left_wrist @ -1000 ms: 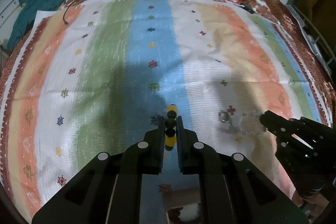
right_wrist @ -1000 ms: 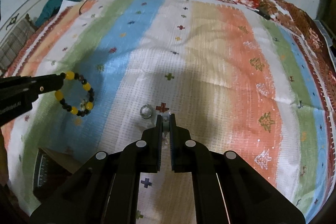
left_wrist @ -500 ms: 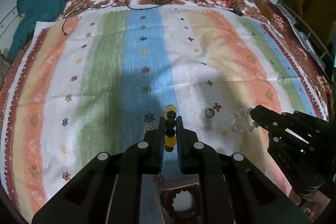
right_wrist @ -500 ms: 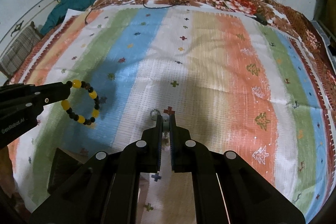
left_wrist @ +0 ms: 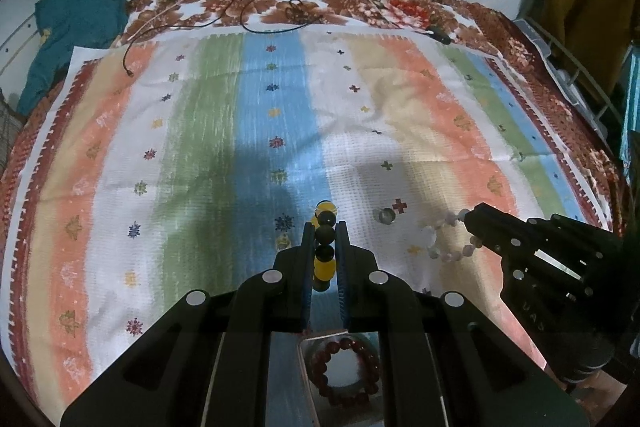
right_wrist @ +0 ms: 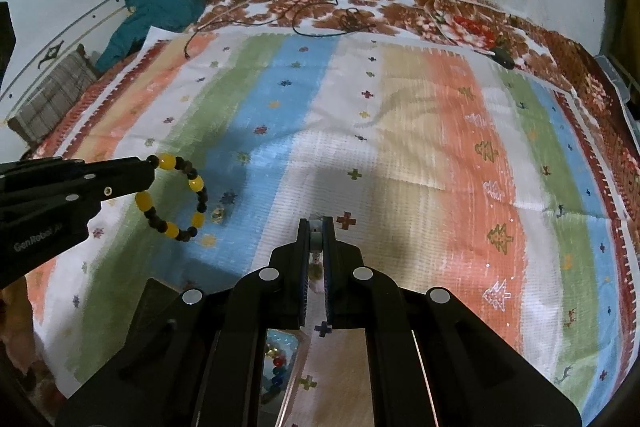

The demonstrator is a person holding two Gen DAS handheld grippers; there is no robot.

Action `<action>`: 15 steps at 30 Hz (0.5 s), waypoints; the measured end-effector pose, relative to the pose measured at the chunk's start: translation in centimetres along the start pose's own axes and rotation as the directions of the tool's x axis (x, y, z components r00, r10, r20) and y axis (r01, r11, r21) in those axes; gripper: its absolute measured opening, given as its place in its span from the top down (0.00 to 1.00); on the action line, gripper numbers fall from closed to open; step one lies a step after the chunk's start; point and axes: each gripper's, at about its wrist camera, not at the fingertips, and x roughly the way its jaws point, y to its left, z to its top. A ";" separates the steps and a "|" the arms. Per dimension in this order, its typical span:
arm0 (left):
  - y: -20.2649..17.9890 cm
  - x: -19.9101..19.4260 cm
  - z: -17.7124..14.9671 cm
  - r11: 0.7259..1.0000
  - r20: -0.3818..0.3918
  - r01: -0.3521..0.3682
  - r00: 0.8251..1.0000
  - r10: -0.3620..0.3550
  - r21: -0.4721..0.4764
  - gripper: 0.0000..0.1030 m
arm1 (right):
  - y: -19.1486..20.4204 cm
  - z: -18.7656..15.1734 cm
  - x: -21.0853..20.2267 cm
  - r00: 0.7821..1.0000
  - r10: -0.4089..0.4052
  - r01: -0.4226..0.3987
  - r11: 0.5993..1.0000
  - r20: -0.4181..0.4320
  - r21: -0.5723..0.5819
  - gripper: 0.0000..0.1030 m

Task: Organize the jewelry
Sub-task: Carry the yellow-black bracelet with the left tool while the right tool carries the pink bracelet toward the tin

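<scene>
Dim, soft light; shadows darken the striped cloth (left_wrist: 208, 131); fisheye bends the edges.

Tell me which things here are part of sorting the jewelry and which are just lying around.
Job: yellow and black bead bracelet in left gripper; pale bead bracelet in right gripper; red bead bracelet; small ring.
Lying about: teal garment; black cables.

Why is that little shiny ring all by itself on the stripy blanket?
It does look stray. The small clear ring lies loose on the striped cloth, while the yellow-and-black bead bracelet and the pale pink bead bracelet are each held by a gripper. Nothing looks broken or spilled.
</scene>
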 end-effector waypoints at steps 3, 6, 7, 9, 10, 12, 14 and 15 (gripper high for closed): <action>-0.1 -0.8 -0.1 1.000 0.013 0.010 1.000 -0.010 0.003 0.91 | 0.2 0.0 -0.4 1.000 0.005 -0.005 1.000 0.007 0.001 0.93; -0.3 -1.3 -0.4 1.000 0.020 0.016 1.000 -0.016 0.008 0.91 | 0.4 -0.3 -0.8 1.000 0.011 -0.011 1.000 0.007 -0.008 0.93; -0.4 -1.5 -0.5 1.000 0.021 0.017 1.000 -0.017 0.010 0.91 | 0.6 -0.4 -1.0 1.000 0.010 -0.010 1.000 0.007 -0.015 0.93; -0.6 -1.9 -0.7 1.000 0.026 0.019 0.999 -0.020 0.017 0.91 | 0.7 -0.6 -1.4 1.000 0.012 -0.011 1.000 0.012 -0.023 0.93; -0.7 -2.1 -0.8 1.000 0.029 0.021 0.999 -0.021 0.019 0.91 | 0.7 -0.6 -1.6 1.000 0.012 -0.012 1.000 0.015 -0.022 0.93; -0.8 -2.5 -0.9 0.999 0.035 0.024 0.999 -0.025 0.023 0.91 | 0.7 -0.7 -2.1 1.000 0.019 -0.019 1.000 0.022 -0.017 0.93; -0.9 -3.0 -1.1 0.999 0.040 0.032 0.999 -0.033 0.024 0.91 | 0.8 -0.8 -2.6 0.999 0.026 -0.026 0.999 0.029 -0.018 0.93; -1.0 -3.2 -1.2 0.999 0.041 0.036 0.998 -0.037 0.028 0.91 | 0.9 -0.9 -2.9 0.999 0.031 -0.030 0.999 0.032 -0.020 0.93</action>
